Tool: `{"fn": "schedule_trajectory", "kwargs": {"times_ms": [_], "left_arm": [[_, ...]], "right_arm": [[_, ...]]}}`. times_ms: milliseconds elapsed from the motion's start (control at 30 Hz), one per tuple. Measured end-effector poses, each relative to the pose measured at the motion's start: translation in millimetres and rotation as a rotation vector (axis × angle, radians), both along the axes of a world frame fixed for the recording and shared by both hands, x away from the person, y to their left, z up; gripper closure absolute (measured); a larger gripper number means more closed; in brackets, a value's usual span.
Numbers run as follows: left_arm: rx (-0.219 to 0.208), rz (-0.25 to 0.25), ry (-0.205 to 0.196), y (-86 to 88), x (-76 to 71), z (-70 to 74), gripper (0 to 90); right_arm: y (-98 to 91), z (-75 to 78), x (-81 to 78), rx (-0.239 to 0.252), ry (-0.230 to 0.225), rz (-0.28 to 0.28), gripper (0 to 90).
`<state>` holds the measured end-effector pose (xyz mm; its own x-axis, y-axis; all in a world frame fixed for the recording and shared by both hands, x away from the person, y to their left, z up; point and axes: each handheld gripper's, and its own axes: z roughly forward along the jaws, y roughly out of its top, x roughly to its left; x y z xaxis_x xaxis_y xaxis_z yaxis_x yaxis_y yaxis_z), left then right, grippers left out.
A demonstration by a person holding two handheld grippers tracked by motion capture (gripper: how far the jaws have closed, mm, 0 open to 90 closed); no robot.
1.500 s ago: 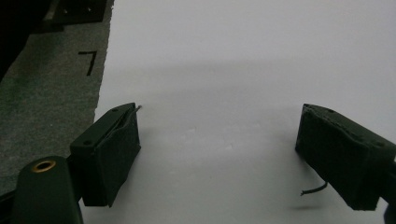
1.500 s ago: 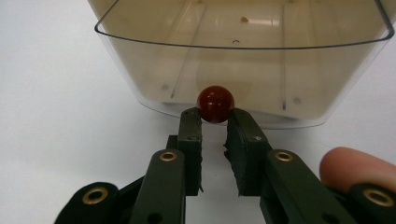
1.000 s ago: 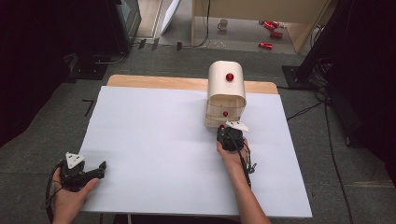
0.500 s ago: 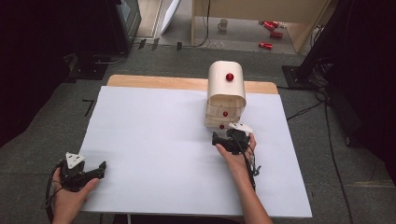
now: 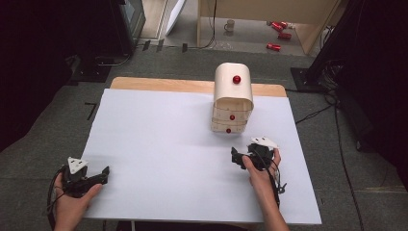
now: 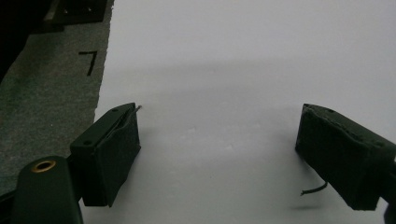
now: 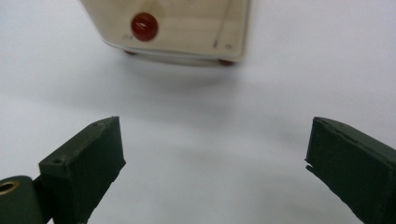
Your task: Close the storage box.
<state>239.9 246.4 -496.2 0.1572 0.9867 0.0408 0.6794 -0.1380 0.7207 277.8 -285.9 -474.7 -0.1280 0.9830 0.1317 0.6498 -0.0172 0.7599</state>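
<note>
Tabletop covered in a white sheet takes up most of the high view, with a strip of bare wood showing along its far edge. Toward the far right of centre stands a small cream drawer chest with a rounded top, its drawers shut flush, each with a red knob, the lowest knob showing close in the right gripper view. Just in front of the chest and apart from it, the right gripper hovers over the sheet, its jaws having just been opening, now spread wide with nothing between them. Well apart at the near left corner, the left gripper rests in the person's hand, jaws likewise spread and empty.
</note>
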Motion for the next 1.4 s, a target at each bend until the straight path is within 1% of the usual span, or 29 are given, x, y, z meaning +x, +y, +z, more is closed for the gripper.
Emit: {"fn": "schedule_trajectory", "kwargs": {"times_ms": [300,567,700,800,867,967,1100,1133,1167,1200,1233,1333,1400], "left_arm": [[0.001,-0.001,0.000,0.0,0.0,0.0,13.9],[0.002,-0.001,-0.001,-0.1,0.0,0.0,13.9],[0.002,0.000,-0.001,-0.1,0.0,0.0,13.9],[0.002,-0.001,-0.001,-0.1,0.0,0.0,13.9],[0.002,-0.001,-0.001,-0.1,0.0,0.0,13.9],[0.002,0.000,-0.001,-0.1,0.0,0.0,13.9],[0.002,-0.001,-0.001,-0.2,0.1,-0.1,13.9],[0.002,0.000,0.000,-0.2,0.0,0.0,13.9],[0.002,0.000,-0.001,-0.2,0.0,-0.1,13.9],[0.002,-0.001,-0.001,-0.2,0.0,-0.1,13.9],[0.001,0.000,-0.001,-0.2,0.0,-0.1,13.8],[0.001,0.000,-0.001,-0.2,0.0,-0.1,13.9],[0.001,0.000,-0.001,-0.2,-0.1,-0.1,13.9]], "right_arm": [[-23.4,-9.0,-22.3,-0.010,0.029,-0.020,3.6],[-43.7,-9.9,-40.8,-0.030,0.034,-0.027,3.6],[-55.6,-12.2,-51.8,-0.031,0.048,-0.035,3.6],[-63.5,-14.4,-59.1,-0.046,0.060,-0.044,3.6],[-70.6,-15.4,-65.2,-0.044,0.069,-0.054,3.7],[-80.3,-15.7,-72.7,-0.057,0.073,-0.065,3.6],[-94.5,-18.2,-81.8,-0.091,0.076,-0.086,3.7],[-97.4,-20.2,-83.3,-0.097,0.080,-0.084,3.6],[-100.2,-24.2,-84.4,-0.090,0.093,-0.074,3.1],[-101.0,-27.6,-85.9,-0.093,0.072,-0.059,0.2],[-100.5,-29.1,-86.7,-0.097,0.065,-0.047,0.0],[-98.0,-30.1,-86.3,-0.122,0.067,-0.046,0.0],[-98.0,-30.2,-86.8,-0.120,0.066,-0.047,0.0]]}}
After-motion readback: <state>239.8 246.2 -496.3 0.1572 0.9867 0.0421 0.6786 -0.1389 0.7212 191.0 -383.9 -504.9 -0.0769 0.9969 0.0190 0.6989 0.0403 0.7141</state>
